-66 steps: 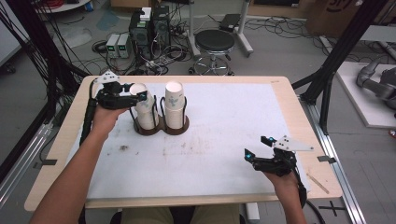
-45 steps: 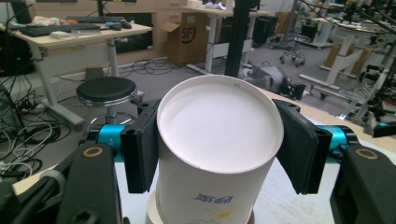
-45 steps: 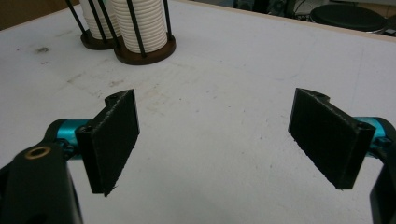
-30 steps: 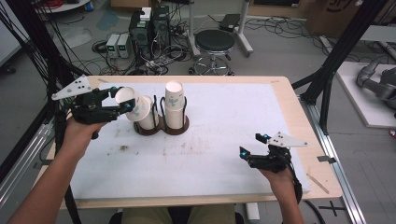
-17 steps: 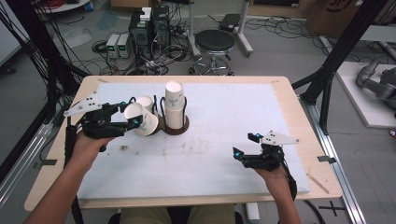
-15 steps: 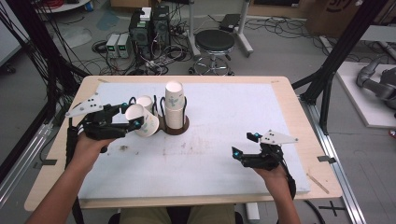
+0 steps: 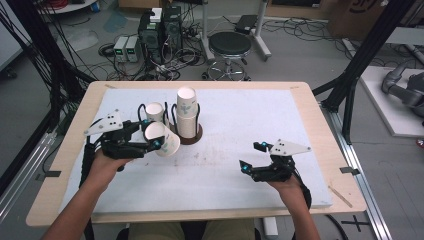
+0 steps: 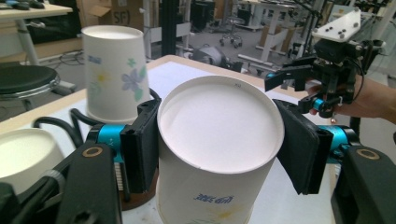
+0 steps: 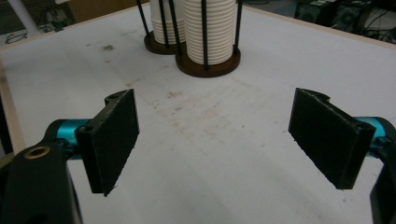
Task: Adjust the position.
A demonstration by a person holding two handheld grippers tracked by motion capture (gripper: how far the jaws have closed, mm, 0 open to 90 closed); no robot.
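Note:
My left gripper (image 7: 153, 141) is shut on a white paper cup (image 7: 164, 139), held tilted just above the table in front of the cup holders. In the left gripper view the cup's flat bottom (image 8: 219, 126) faces the camera, with both black pads pressed on its sides. Two stacks of white cups stand in wire holders on round brown bases: a short stack (image 7: 155, 112) and a taller one (image 7: 186, 111) with flower print. My right gripper (image 7: 251, 156) hovers open over the table's right front, nothing between its jaws (image 9: 229, 140).
The table is a white sheet (image 7: 240, 125) on a wooden top (image 7: 75, 125). The stacks (image 9: 210, 32) lie ahead of the right gripper. Off the table stand black frame posts, a stool (image 7: 229, 45) and electronics on the floor.
My left gripper has carried the cup down and to the right, from beside the short stack to low in front of it. The right gripper has drifted slightly left.

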